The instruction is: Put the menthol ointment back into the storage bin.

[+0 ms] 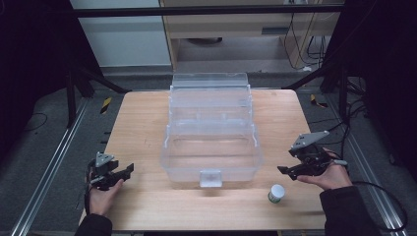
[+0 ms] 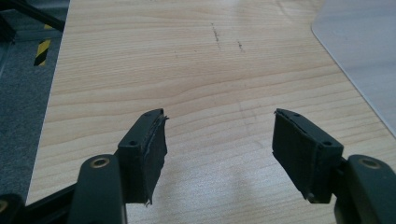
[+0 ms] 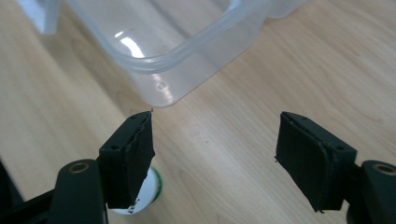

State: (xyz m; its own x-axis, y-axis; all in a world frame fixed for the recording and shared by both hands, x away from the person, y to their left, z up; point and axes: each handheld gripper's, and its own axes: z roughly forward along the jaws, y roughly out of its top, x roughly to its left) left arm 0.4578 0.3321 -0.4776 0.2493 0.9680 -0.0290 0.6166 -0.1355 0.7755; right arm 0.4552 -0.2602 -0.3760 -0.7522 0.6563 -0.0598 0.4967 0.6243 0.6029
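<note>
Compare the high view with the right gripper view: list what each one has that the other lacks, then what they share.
High view alone: the left gripper, open, over the table near its left edge, and the bin's front latch.

Right gripper view alone: a close look at the inner pads of its own open jaws, with nothing between them.

Both: the clear plastic bin, the small white jar, the right gripper and the wooden tabletop.

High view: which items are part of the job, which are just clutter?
In the job:
- clear plastic box, open, mid-table
- small white jar, near the right gripper
- left gripper, open, over bare wood

Lying about:
- cables on the floor behind
- yellow-black tape marks beside the table
</note>
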